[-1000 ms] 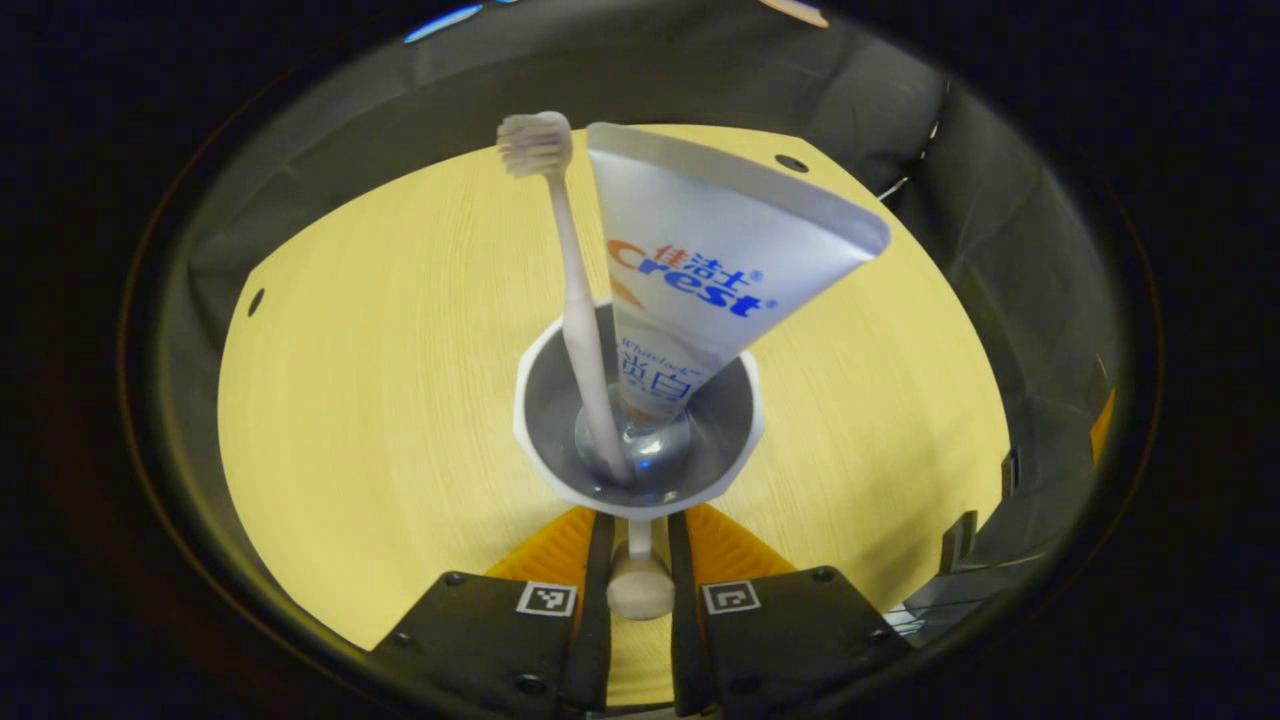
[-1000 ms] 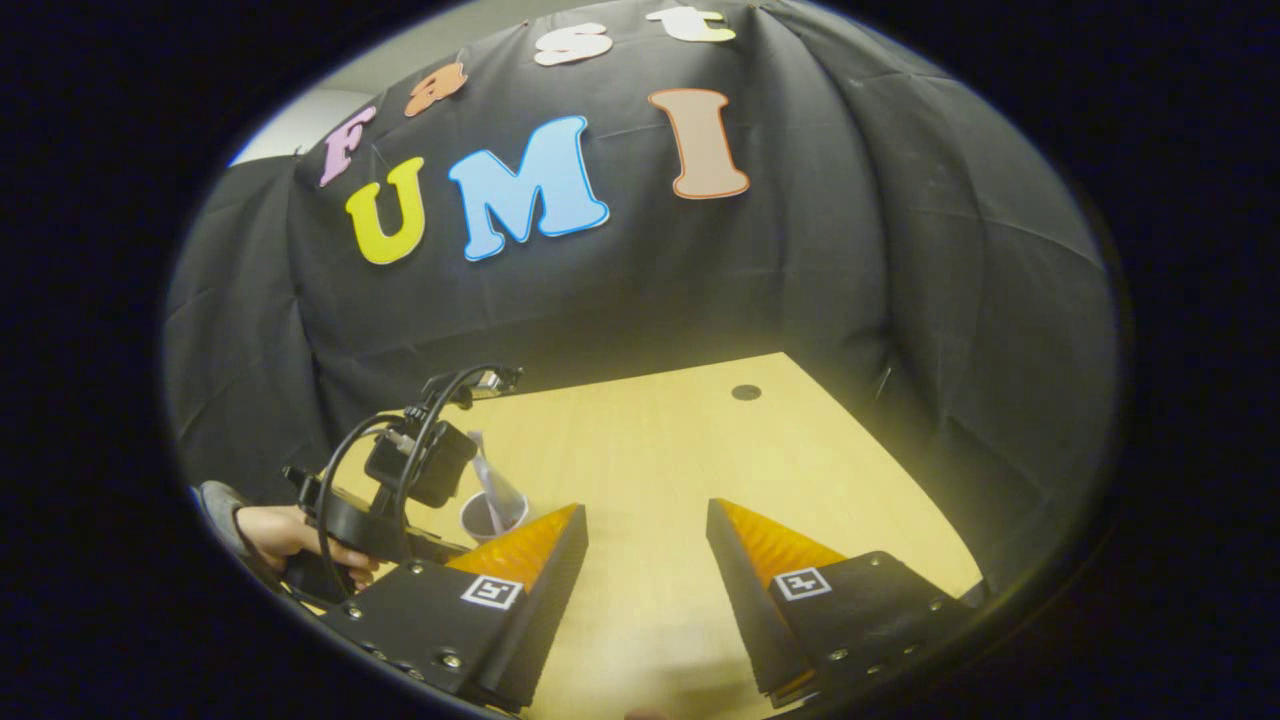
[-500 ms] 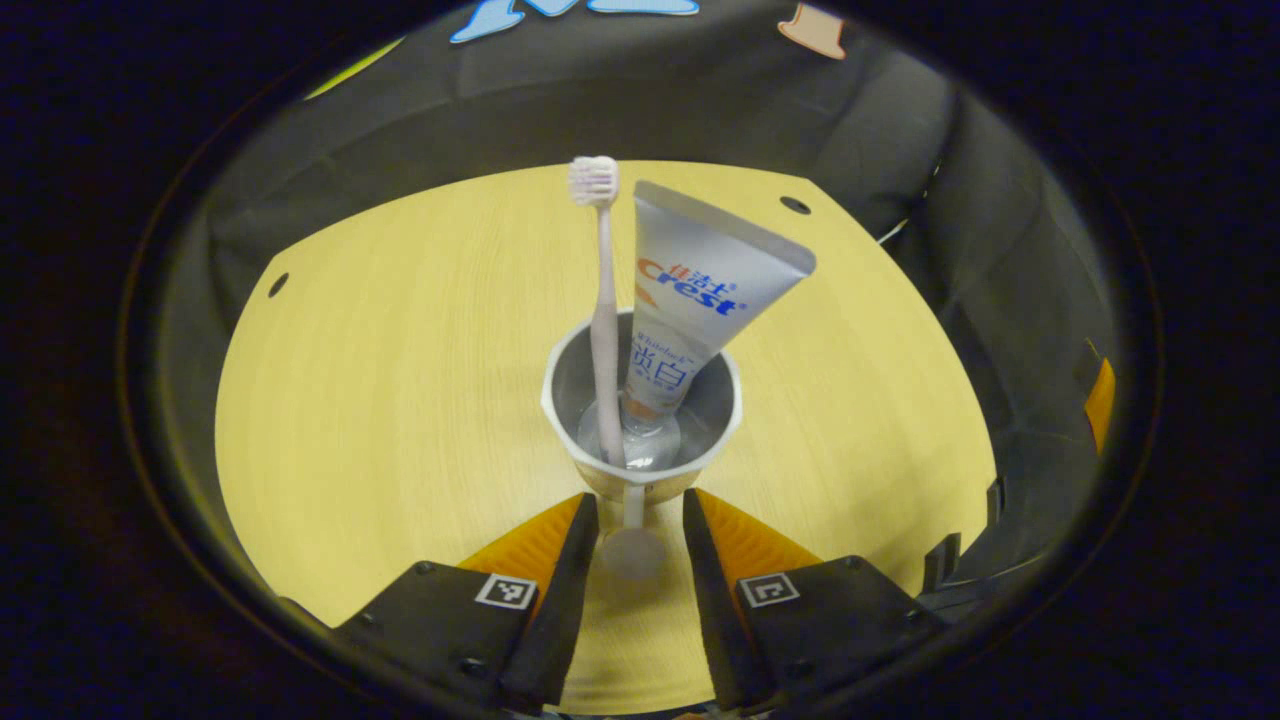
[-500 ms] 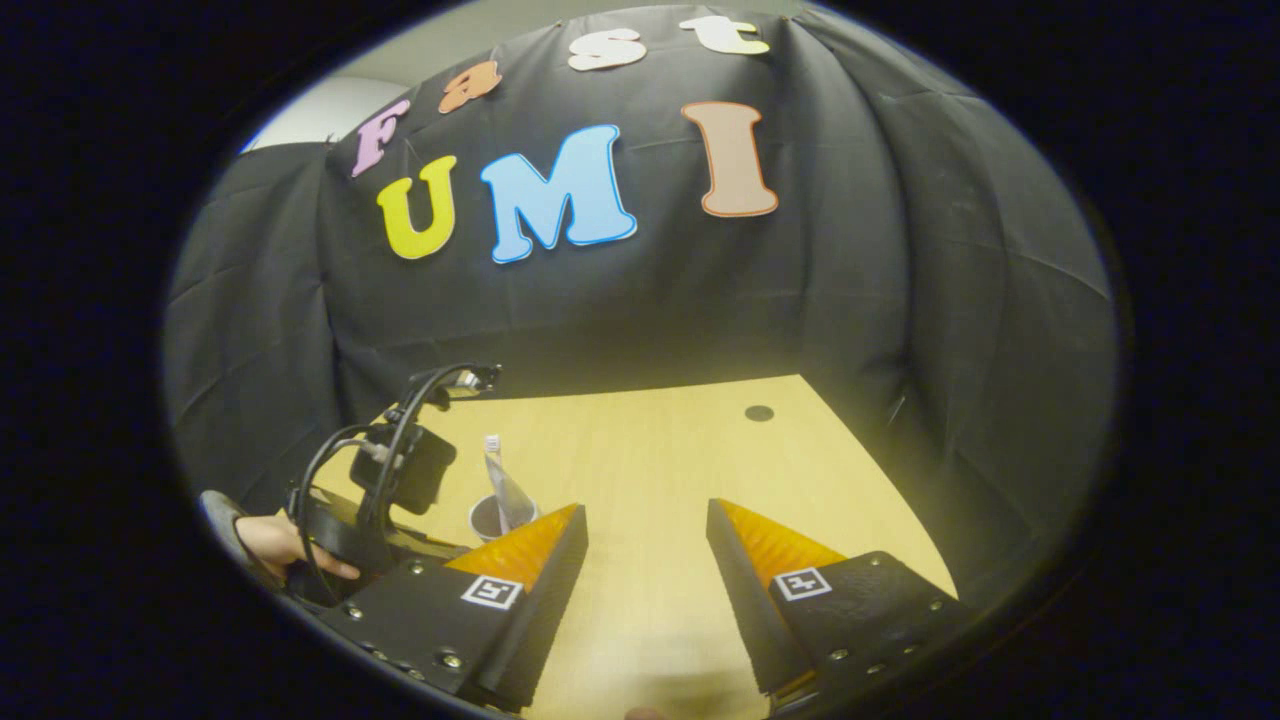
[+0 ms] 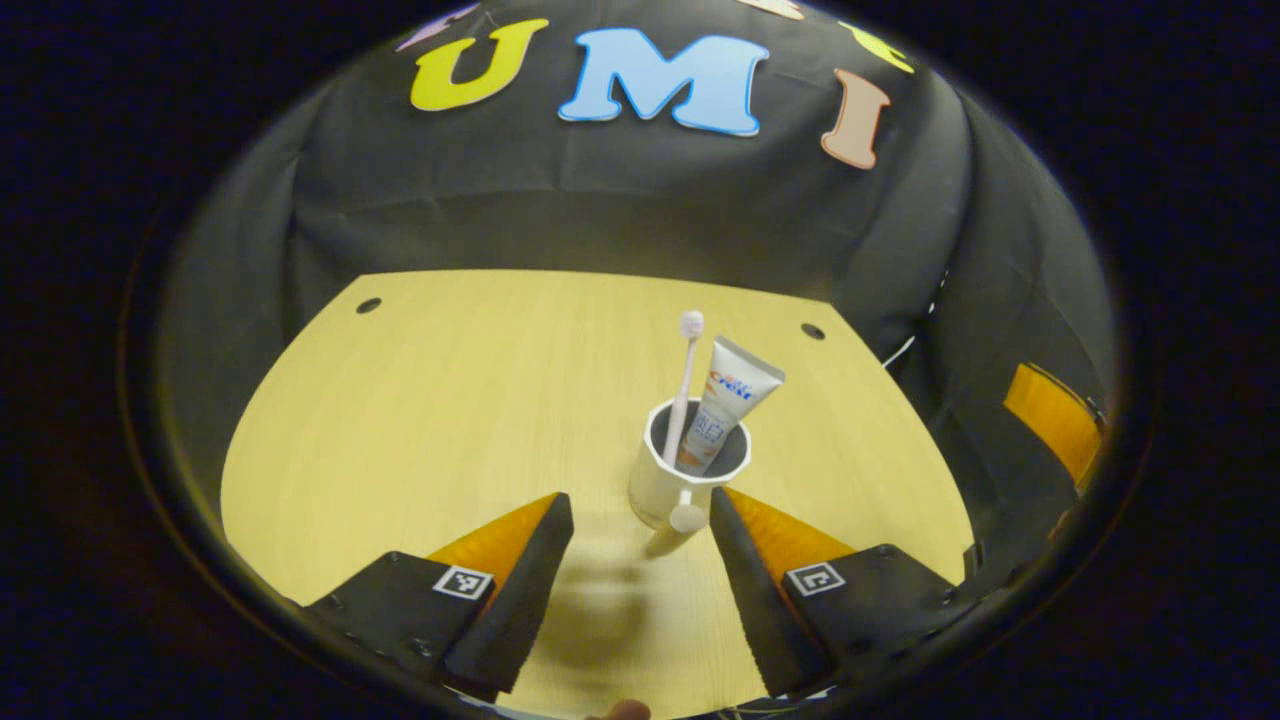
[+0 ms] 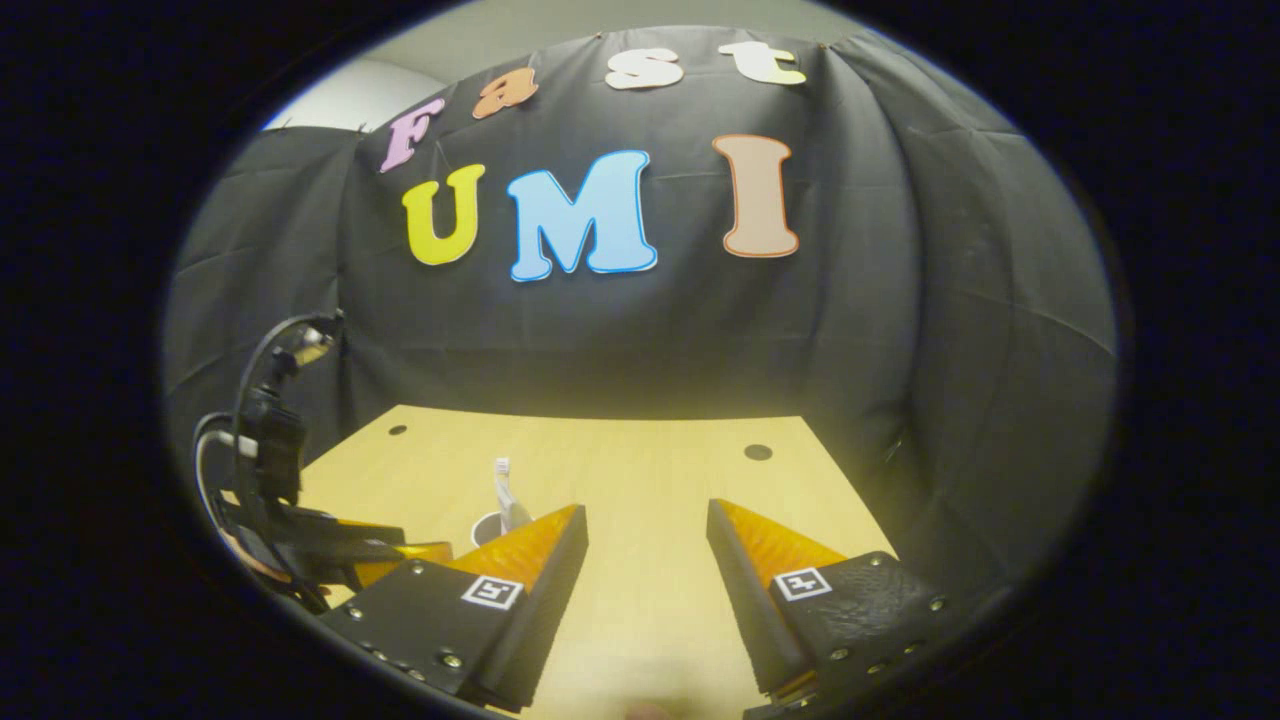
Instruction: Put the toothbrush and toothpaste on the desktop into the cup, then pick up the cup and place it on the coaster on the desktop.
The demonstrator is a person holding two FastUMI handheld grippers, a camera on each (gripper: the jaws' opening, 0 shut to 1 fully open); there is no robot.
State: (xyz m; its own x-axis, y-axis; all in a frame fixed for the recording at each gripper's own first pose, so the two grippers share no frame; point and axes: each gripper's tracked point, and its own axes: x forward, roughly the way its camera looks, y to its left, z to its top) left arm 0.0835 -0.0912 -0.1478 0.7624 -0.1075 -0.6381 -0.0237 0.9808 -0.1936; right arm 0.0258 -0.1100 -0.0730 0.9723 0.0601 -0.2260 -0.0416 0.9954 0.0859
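Observation:
A white cup (image 5: 660, 485) stands upright on the yellow wooden desktop (image 5: 440, 400), its handle (image 5: 686, 518) turned toward my left gripper. A pale toothbrush (image 5: 684, 385) and a white toothpaste tube (image 5: 728, 405) lean inside the cup, side by side. My left gripper (image 5: 637, 500) is open, its tips level with the cup's near side and apart from it. In the right gripper view, my right gripper (image 6: 645, 512) is open over bare desktop with nothing between its fingers. The cup (image 6: 485, 525) and toothbrush (image 6: 502, 478) peek out behind its left finger.
Black cloth walls close in the desktop at the back and sides. Small round holes (image 5: 812, 330) sit near the far corners. The left gripper's body and cable (image 6: 270, 470) stand at the left of the right gripper view. Part of the right gripper (image 5: 1050, 430) appears at the far right.
My left gripper has opened off the cup's handle and drawn back, so the cup now stands farther off on the desktop. The right gripper's view has tilted slightly upward.

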